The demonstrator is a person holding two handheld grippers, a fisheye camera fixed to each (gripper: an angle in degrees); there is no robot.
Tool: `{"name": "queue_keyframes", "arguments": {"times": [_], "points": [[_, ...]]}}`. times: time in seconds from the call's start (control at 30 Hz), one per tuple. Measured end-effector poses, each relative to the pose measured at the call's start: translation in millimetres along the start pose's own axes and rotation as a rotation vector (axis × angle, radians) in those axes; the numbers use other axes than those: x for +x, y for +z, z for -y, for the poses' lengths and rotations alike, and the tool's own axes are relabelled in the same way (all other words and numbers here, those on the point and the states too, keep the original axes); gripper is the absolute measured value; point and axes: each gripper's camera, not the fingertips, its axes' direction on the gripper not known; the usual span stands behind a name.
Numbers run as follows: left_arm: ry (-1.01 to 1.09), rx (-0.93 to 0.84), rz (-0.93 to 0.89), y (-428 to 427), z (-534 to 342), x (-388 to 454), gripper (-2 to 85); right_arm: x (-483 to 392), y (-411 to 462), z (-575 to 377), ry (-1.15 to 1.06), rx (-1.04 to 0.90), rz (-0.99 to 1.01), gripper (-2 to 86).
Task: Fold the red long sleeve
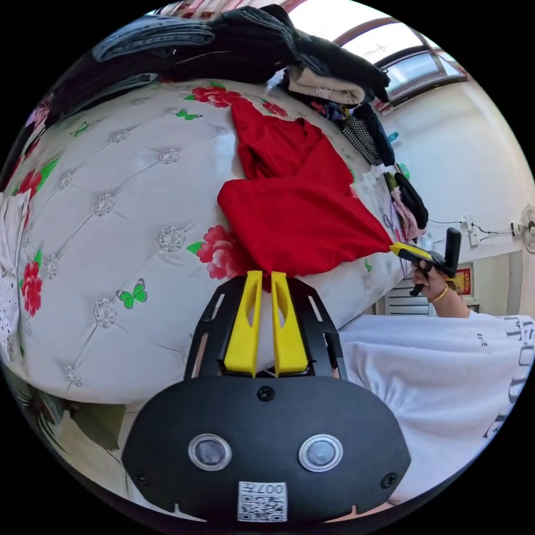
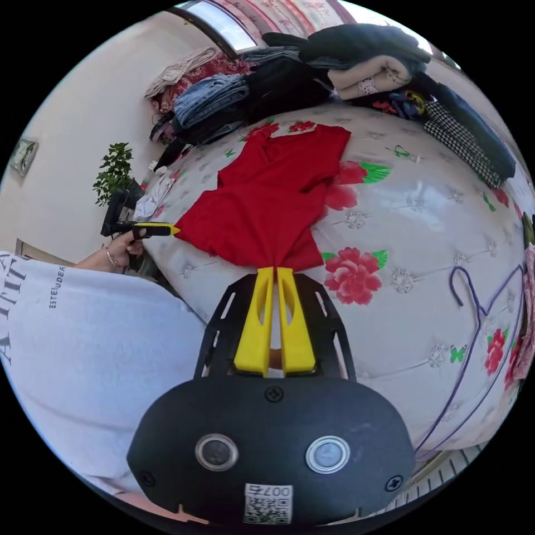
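The red long sleeve [image 1: 290, 212] lies spread on a bed [image 1: 111, 234] covered in a white quilted cover printed with red flowers and green butterflies. Its far part rests flat toward the heaped clothes [image 1: 223, 44] at the far end of the bed, while its near hem is stretched taut between 2 tongs.

In the left gripper view, the left tongs [image 1: 266, 276] have their yellow jaws drawn nearly together, pinching one near corner of the red cloth. To the right in the same view, the right tongs [image 1: 398, 249] pull the other corner out to a point, gripped by the person's hand [image 1: 430, 283]; a white sleeve [image 1: 440, 362] fills the near right.

In the right gripper view, the right tongs [image 2: 274, 271] are closed onto the bunched hem of the red long sleeve [image 2: 262, 200], and the left tongs [image 2: 170, 229] clamp the opposite corner at the left. A purple hanger [image 2: 479, 312] lies on the bed [image 2: 423, 223] to the right. A potted plant [image 2: 114, 170] stands by the wall at far left.
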Motion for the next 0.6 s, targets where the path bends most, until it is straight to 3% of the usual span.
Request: {"name": "queue_keyframes", "arguments": {"times": [0.17,0.4,0.5,0.6], "points": [[-0.020,-0.042,-0.294,-31.1,-24.8,2.6,0.5,15.2,-36.8,-51.2,0.115,0.029,0.198,-0.2],[-0.062,0.029,-0.473,-53.8,31.0,-19.2,1.0,53.9,-92.0,-24.6,0.207,0.146,0.475,0.1],[-0.159,0.137,-0.487,-49.7,92.4,-47.0,2.3,70.3,-106.0,29.5,0.176,0.227,0.443,1.0],[-0.275,0.240,-0.399,-35.5,141.0,-68.4,5.2,87.7,-101.9,75.2,0.224,0.300,0.265,3.7]]}}
